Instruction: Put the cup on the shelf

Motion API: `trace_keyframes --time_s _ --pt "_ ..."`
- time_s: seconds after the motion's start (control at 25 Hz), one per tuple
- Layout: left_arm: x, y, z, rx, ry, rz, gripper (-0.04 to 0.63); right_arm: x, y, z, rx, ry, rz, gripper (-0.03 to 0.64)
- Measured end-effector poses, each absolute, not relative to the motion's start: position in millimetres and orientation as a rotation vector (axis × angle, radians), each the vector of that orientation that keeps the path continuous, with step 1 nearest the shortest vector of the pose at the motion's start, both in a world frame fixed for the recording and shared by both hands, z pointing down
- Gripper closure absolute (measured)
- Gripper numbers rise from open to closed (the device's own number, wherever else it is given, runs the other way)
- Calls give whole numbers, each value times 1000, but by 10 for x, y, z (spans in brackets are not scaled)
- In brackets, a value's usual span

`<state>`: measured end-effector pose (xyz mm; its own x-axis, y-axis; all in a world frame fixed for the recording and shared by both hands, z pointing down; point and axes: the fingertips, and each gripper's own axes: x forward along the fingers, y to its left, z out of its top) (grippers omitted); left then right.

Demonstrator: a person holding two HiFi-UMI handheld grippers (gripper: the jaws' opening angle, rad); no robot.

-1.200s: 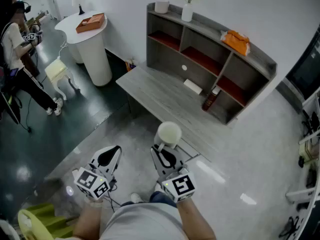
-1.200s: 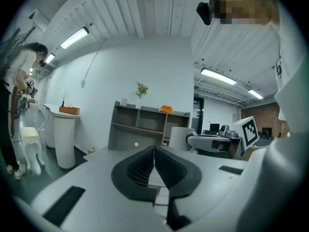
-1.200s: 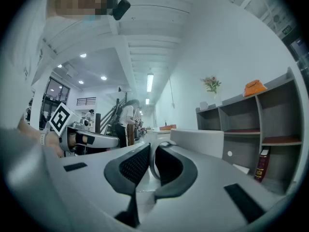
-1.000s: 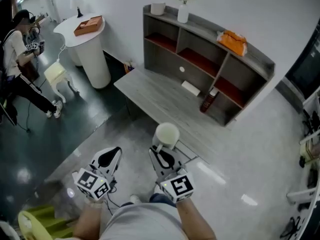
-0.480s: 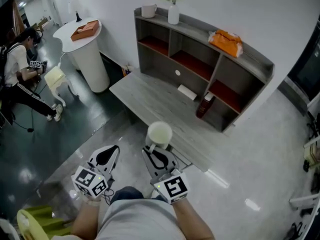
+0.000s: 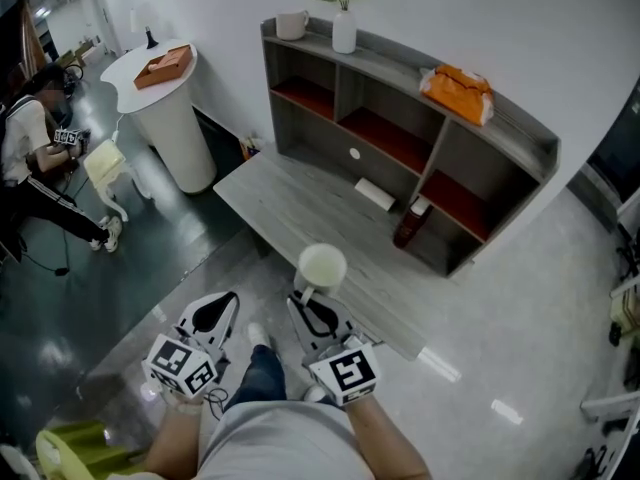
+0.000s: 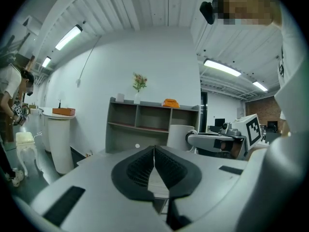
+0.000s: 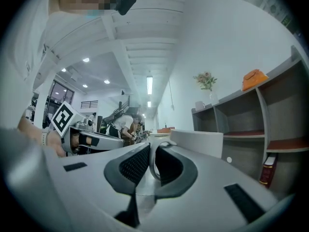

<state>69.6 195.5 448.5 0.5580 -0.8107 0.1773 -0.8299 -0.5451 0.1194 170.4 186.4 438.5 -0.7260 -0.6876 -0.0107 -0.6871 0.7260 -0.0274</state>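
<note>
A white cup (image 6: 321,266) hangs in the air at the near edge of a grey table (image 6: 290,203), held by its handle. My right gripper (image 6: 309,303) is shut on that handle; in the right gripper view the handle loop (image 8: 155,159) sits pinched between the jaws, with the cup body (image 8: 195,140) just beyond. My left gripper (image 6: 216,315) is beside it to the left, shut and holding nothing; its pads (image 7: 154,164) meet. The grey shelf unit (image 6: 400,98) stands at the table's far side.
On the shelf top are a white mug (image 6: 291,24), a vase of flowers (image 6: 344,18) and an orange bag (image 6: 457,90). A brown bottle (image 6: 409,222) and a white box (image 6: 375,194) sit on the table. A white pedestal table (image 6: 158,108) stands left; a person (image 6: 30,158) sits beyond.
The table and shelf have drawn a little closer and shifted in the head view. The cup stays held in my right gripper; the left gripper stays shut beside it.
</note>
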Motion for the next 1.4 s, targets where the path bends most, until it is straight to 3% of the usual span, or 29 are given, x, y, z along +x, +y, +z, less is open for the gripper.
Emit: trace_keyframes --time_s 0.72,1.4 --pt "-337 115 4646 2594 -1254 86 578 743 63 4608 -1304 2926 -88 574" --pt "-1403 -925 4528 2615 -1203 29 578 -125 -1403 4155 -1393 2904 58 574"
